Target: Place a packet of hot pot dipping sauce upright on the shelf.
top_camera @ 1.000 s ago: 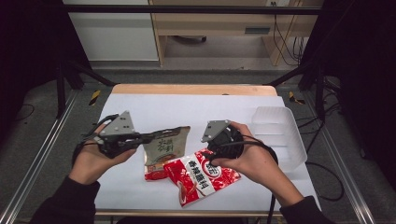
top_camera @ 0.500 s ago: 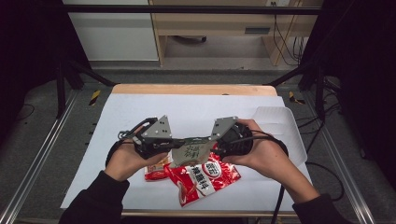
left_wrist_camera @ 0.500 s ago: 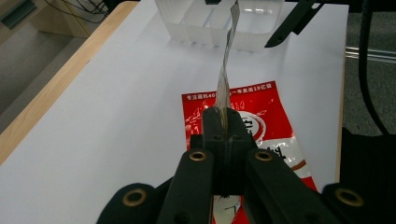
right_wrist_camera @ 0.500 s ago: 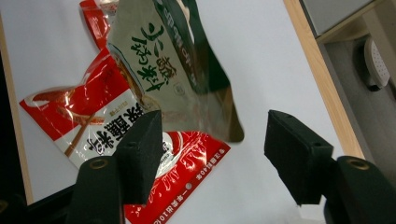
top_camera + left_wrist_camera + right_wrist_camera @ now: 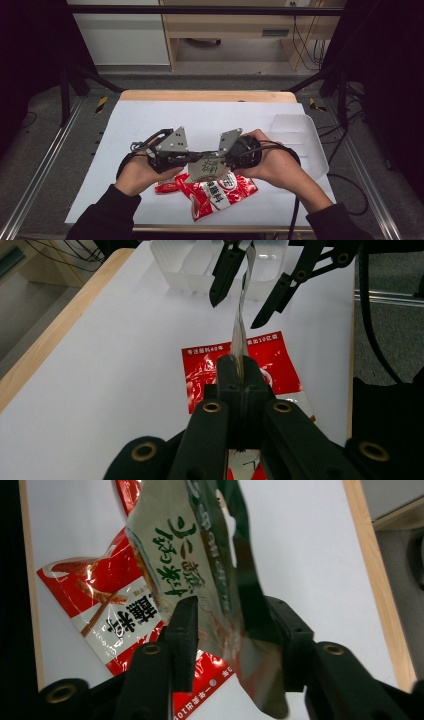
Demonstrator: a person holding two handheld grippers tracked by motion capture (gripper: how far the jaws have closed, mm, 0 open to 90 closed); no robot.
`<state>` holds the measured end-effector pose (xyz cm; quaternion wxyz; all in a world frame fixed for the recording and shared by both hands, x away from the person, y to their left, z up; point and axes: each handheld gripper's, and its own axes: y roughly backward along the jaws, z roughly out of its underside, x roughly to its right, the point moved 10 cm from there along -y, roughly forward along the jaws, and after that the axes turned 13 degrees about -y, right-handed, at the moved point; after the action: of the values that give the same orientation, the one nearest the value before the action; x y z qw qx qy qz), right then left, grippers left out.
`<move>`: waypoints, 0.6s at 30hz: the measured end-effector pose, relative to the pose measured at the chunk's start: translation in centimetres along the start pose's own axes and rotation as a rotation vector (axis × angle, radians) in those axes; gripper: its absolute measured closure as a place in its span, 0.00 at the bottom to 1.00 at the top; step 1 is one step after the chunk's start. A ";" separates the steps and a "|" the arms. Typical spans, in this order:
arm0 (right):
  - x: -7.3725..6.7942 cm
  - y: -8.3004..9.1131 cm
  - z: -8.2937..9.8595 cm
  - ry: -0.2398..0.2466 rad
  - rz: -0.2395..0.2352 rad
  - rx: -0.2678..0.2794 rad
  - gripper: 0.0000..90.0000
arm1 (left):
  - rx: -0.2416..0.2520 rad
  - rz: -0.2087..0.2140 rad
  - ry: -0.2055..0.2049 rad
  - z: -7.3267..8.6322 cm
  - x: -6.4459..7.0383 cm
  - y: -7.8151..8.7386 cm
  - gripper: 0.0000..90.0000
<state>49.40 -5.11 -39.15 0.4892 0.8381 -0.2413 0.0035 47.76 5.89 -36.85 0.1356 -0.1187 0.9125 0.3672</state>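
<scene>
while left gripper [image 5: 239, 371] pinches green packet [image 5: 206, 167] edge, right gripper [image 5: 232, 630] straddles it.

Silver-green packet [image 5: 200, 570]: top and lower corner cut off by the right gripper view's edges; seen edge-on past the left gripper [image 5: 239, 372], print unreadable. Red packets [image 5: 215, 192]: upper parts hidden beneath the held packet and both hands; small lettering too fine to read. Clear plastic tray [image 5: 300, 137]: near side hidden behind the right gripper [image 5: 222, 161]; far end cut off in the left gripper view.
</scene>
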 end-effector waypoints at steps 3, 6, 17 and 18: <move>-0.2 -0.2 -0.1 0.010 -0.012 -0.005 0.78 | -0.003 0.003 -0.007 0.0 0.0 0.0 1.00; -0.4 -0.4 -0.1 0.018 -0.018 -0.012 0.84 | -0.002 0.005 -0.008 0.0 0.1 0.0 1.00; -0.8 -0.3 -0.2 0.034 -0.029 -0.022 1.00 | 0.027 0.002 0.010 0.3 0.0 0.2 1.00; -0.8 -0.3 -0.2 0.032 -0.029 -0.024 1.00 | 0.026 0.003 0.009 0.4 0.0 0.1 1.00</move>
<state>48.89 -4.50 -39.50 0.5030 0.8355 -0.2214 0.0071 47.75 6.26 -37.03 0.1326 -0.1171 0.9180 0.3550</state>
